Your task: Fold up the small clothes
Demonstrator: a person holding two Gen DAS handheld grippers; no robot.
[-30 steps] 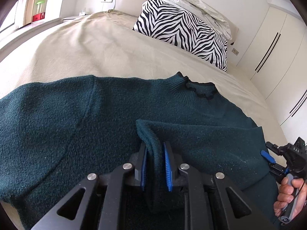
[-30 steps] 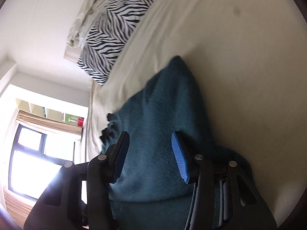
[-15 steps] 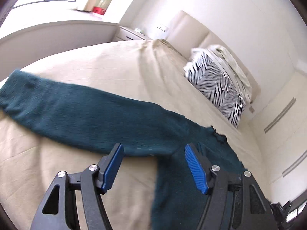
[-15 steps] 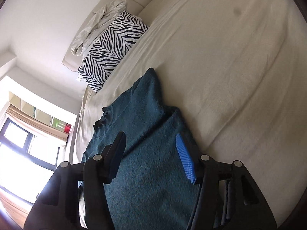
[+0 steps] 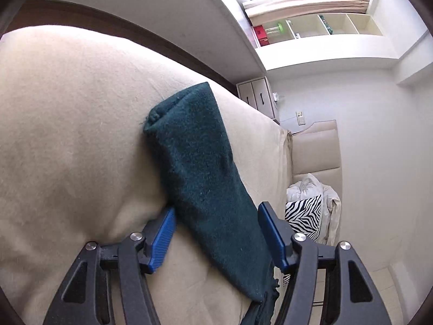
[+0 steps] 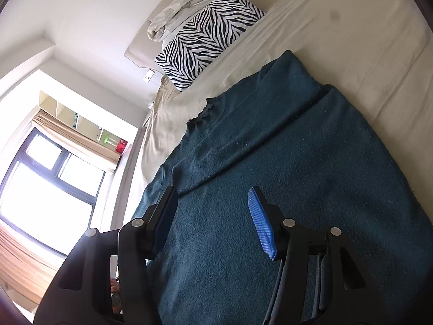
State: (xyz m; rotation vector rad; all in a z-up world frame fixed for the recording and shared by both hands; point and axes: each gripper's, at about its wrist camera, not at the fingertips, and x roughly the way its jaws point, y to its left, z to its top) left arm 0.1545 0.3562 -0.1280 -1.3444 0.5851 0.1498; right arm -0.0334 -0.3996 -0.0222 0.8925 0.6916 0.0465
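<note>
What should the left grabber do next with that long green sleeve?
Probably pinch the sleeve and carry it over the sweater's body. The left gripper straddles it, jaws closing but not yet gripping, and it lies stretched out on the bed, unfolded.

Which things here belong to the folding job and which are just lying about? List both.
Job:
- dark green knitted sweater, its sleeve spread on the beige bed sheet
- left gripper, jaws closing
- right gripper

Lying about:
- zebra-striped pillow
- crumpled white cloth
</note>
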